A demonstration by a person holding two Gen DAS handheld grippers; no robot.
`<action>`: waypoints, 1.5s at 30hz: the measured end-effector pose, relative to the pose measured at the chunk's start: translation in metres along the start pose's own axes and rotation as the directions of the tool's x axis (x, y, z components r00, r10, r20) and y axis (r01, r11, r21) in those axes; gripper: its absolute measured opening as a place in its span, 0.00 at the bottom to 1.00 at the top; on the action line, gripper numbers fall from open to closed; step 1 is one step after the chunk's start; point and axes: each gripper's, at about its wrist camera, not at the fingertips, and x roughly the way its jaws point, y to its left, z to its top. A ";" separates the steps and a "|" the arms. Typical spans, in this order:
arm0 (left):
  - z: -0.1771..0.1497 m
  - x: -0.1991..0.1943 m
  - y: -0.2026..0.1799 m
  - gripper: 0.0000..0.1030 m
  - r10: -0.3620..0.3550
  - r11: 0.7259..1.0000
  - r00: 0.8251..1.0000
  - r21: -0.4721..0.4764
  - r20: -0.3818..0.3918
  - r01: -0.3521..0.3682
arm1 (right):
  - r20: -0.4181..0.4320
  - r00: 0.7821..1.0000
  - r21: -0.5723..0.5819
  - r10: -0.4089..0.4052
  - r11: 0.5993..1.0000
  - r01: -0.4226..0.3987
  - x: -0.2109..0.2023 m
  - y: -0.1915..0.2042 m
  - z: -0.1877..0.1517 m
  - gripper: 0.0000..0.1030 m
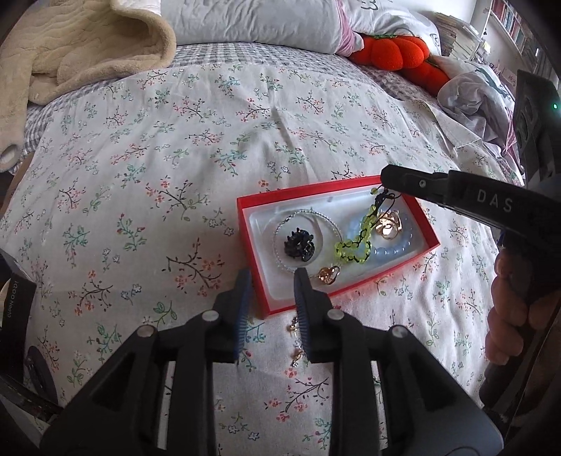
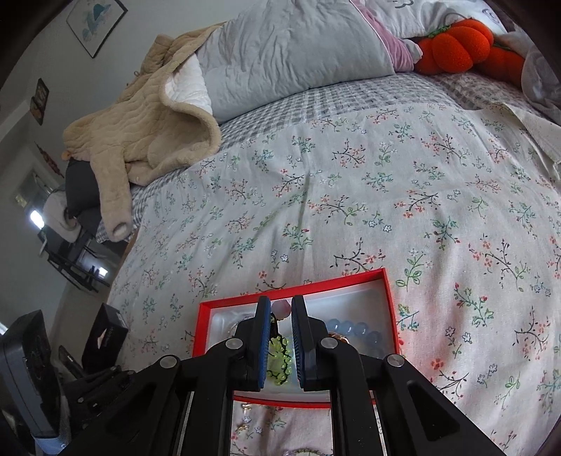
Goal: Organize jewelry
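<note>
A red box (image 1: pixel 426 229) with a white liner lies on the floral bedspread. In it are a silver bangle (image 1: pixel 280 224), a black flower piece (image 1: pixel 298 245), a blue bead bracelet (image 1: pixel 396 250), gold rings (image 1: pixel 385 224) and a yellow-green bead bracelet (image 1: pixel 354 245). My right gripper (image 1: pixel 384 182) is over the box's far edge; the green bracelet's black cord hangs from its tip. In the right wrist view its jaws (image 2: pixel 280 308) stand slightly apart with the green bracelet (image 2: pixel 278 364) dangling against the left pad. My left gripper (image 1: pixel 271 280) is open at the box's near corner, empty.
Small gold earrings (image 1: pixel 294 326) lie on the bedspread just in front of the box. A beige fleece garment (image 1: pixel 87 52), grey pillows (image 1: pixel 252 21) and orange pumpkin plushes (image 1: pixel 396 49) are at the head of the bed. Black boxes (image 2: pixel 105 336) sit off the left bed edge.
</note>
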 end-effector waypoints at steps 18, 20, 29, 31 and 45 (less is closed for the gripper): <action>-0.016 -0.003 -0.009 0.67 0.056 0.997 0.998 0.053 -0.024 -0.054 | -0.027 0.996 -0.065 -0.081 0.995 0.079 -0.042 -0.011 -0.020 0.59; -0.019 -0.002 -0.011 0.68 0.061 0.997 0.997 0.058 -0.037 -0.059 | -0.034 0.995 -0.081 -0.096 0.992 0.093 -0.047 -0.011 -0.025 0.59; -0.040 -0.006 -0.018 0.78 0.057 0.996 0.997 0.071 -0.056 -0.053 | -0.050 0.990 -0.107 -0.128 0.987 0.122 -0.070 -0.020 -0.049 0.67; -0.045 -0.006 -0.019 0.79 0.058 0.995 0.996 0.079 -0.063 -0.053 | -0.059 0.989 -0.113 -0.136 0.985 0.128 -0.073 -0.022 -0.054 0.69; -0.075 -0.003 -0.007 0.79 0.077 0.995 0.992 0.069 -0.099 -0.070 | -0.119 0.973 -0.177 -0.199 0.968 0.176 -0.073 -0.032 -0.092 0.72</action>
